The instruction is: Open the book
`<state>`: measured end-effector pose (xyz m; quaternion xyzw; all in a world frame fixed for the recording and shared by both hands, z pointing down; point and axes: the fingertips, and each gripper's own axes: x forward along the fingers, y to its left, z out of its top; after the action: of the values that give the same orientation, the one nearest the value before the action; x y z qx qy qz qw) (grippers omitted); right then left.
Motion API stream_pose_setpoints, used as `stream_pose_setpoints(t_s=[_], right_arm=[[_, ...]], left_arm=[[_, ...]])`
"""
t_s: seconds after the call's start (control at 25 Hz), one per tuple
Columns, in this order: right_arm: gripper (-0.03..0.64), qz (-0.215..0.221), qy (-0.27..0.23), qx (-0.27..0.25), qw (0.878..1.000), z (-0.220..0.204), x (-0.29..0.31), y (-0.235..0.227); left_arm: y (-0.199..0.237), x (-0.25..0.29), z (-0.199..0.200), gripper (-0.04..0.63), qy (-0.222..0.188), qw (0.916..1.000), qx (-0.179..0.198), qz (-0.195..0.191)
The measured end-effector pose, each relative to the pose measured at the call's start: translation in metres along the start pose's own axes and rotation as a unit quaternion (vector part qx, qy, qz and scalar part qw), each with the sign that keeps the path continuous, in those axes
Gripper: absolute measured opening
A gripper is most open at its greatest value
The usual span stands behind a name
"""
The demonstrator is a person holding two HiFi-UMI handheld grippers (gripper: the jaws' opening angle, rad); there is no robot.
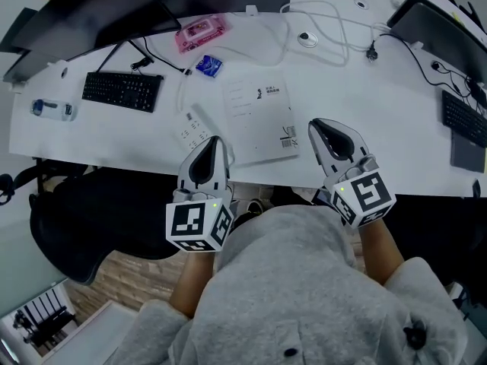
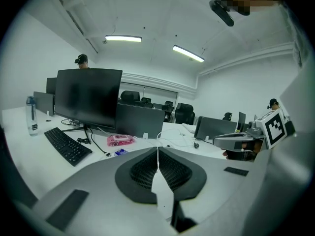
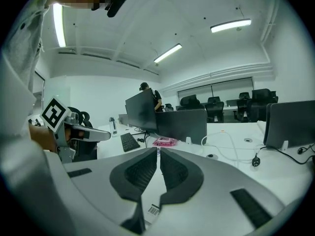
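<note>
Book [image 1: 261, 120] closed, flat on white bench [image 1: 380, 105] near front edge. Left gripper [image 1: 213, 144] fingers pressed together, empty, just left of book. Right gripper [image 1: 321, 130] fingers together, empty, just right of it. Keyboard [image 1: 122, 90], pink pack [image 1: 201, 33] farther back.

Book [image 1: 261, 120] on desk [image 1: 365, 105]; keyboard [image 1: 122, 91] left; wipes pack [image 1: 201, 32] behind; bottle [image 1: 52, 109] far left.
</note>
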<state>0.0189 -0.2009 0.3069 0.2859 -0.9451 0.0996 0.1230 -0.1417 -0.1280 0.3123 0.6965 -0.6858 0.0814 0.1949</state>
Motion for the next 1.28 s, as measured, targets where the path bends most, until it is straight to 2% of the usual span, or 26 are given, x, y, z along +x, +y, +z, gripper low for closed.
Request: stream_pose_setpoints(t_s=[0.32, 0.6, 0.76, 0.8, 0.88, 1.28], right_arm=[[0.04, 0.051, 0.033, -0.061, 0.996, -0.019, 0.027, 0.025], [0.041, 0.107, 0.084, -0.127, 0.983, -0.052, 0.048, 0.058], [0.048, 0.143, 0.106, -0.124, 0.976, -0.073, 0.058, 0.078], [0.068, 0.155, 0.114, -0.117, 0.974, -0.08, 0.061, 0.084], [0.117, 0.173, 0.131, -0.114, 0.97, -0.093, 0.067, 0.093], [0.152, 0.232, 0.206, -0.194, 0.931, -0.161, 0.091, 0.138]], left_arm=[[0.018, 0.005, -0.012, 0.016, 0.009, 0.9993, -0.014, 0.033], [0.037, 0.006, -0.031, 0.016, 0.021, 0.9978, -0.032, 0.053], [0.048, 0.005, -0.048, 0.017, 0.032, 0.9965, -0.045, 0.064], [0.051, 0.005, -0.054, 0.016, 0.034, 0.996, -0.049, 0.066], [0.055, 0.01, -0.064, 0.015, 0.039, 0.9953, -0.057, 0.068], [0.072, 0.018, -0.091, 0.017, 0.048, 0.9928, -0.092, 0.06]])
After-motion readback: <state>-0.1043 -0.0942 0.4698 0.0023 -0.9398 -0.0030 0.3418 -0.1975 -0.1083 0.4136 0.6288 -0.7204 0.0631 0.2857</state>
